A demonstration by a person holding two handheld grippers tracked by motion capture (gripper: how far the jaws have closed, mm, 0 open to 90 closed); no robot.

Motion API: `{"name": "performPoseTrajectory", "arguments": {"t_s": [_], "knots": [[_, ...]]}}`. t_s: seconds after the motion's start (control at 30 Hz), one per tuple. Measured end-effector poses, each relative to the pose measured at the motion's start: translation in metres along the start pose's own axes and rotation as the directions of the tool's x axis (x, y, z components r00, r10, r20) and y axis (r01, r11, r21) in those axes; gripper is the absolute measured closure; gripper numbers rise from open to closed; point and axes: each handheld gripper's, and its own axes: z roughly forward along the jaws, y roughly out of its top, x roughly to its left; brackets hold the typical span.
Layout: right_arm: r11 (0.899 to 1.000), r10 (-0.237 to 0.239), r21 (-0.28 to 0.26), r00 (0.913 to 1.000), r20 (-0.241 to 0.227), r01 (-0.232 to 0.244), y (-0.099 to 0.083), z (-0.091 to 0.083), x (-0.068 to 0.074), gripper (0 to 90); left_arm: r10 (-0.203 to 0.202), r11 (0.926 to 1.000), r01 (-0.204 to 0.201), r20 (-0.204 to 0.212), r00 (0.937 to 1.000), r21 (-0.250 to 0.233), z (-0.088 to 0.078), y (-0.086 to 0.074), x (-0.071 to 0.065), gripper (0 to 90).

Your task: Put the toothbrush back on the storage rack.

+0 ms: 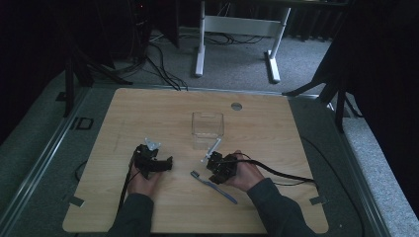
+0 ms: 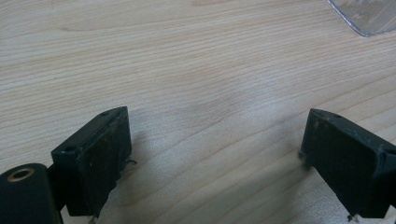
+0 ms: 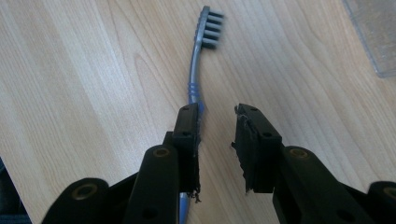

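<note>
Gripper in my right hand point(image 3: 215, 140) sits low over the toothbrush point(image 3: 196, 70), jaws part-way apart and not yet pressing on anything; the handle runs under and along the inner face of the left-hand jaw in the right gripper view, with a clear gap to the other jaw. From the high view the toothbrush point(image 1: 213, 185) lies flat on the wooden table point(image 1: 148, 108), near the front edge, between my two hands, bristle head pointing left and far. A clear plastic box point(image 1: 207, 126) stands farther off, behind it.

I judge the brush light and stiff, thin, smooth plastic, so likely to twist or slip if pinched off-centre. Lying flat, it gives little height to catch. The ribbed neck just below the head, or the thicker middle of the handle, looks the best hold. My left gripper point(image 1: 154, 162) rests on the table, jaws wide and holding nothing.
</note>
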Motion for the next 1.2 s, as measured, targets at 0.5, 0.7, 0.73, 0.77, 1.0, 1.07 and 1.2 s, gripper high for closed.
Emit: {"name": "performPoseTrajectory", "arguments": {"t_s": [0.5,0.7,0.73,0.77,1.0,1.07,1.2], "knots": [[0.998,-0.018,0.052,0.9995,-0.027,0.019,0.001,0.010,0.002,72.2,0.000,1.0000,0.000,0.000,1.0000,0.000,0.000,0.000,0.000,8.6],[0.997,-0.012,0.073,0.9993,-0.034,0.015,0.002,0.014,0.003,73.4,0.000,1.0000,0.000,0.000,1.0000,0.000,0.000,0.000,0.000,8.6],[0.997,-0.015,0.075,0.9993,-0.036,0.018,0.002,0.014,0.003,74.0,0.000,1.0000,0.000,0.000,1.0000,0.000,0.000,0.000,0.000,8.6],[0.996,-0.017,0.082,0.9990,-0.042,0.020,0.002,0.016,0.004,74.7,0.000,1.0000,0.000,0.000,1.0000,0.000,0.000,0.000,0.000,8.6],[0.995,-0.018,0.094,0.9985,-0.051,0.023,0.002,0.019,0.005,74.8,0.000,1.0000,0.000,0.000,1.0000,0.000,0.000,0.000,0.000,8.6],[0.995,-0.017,0.099,0.9985,-0.051,0.022,0.002,0.020,0.005,75.0,0.000,1.0000,0.000,0.000,1.0000,0.000,0.000,0.000,0.000,8.6],[0.994,-0.014,0.106,0.9985,-0.053,0.019,0.003,0.022,0.006,75.0,0.000,1.0000,0.000,0.000,1.0000,0.000,0.000,0.000,0.000,8.7]]}}
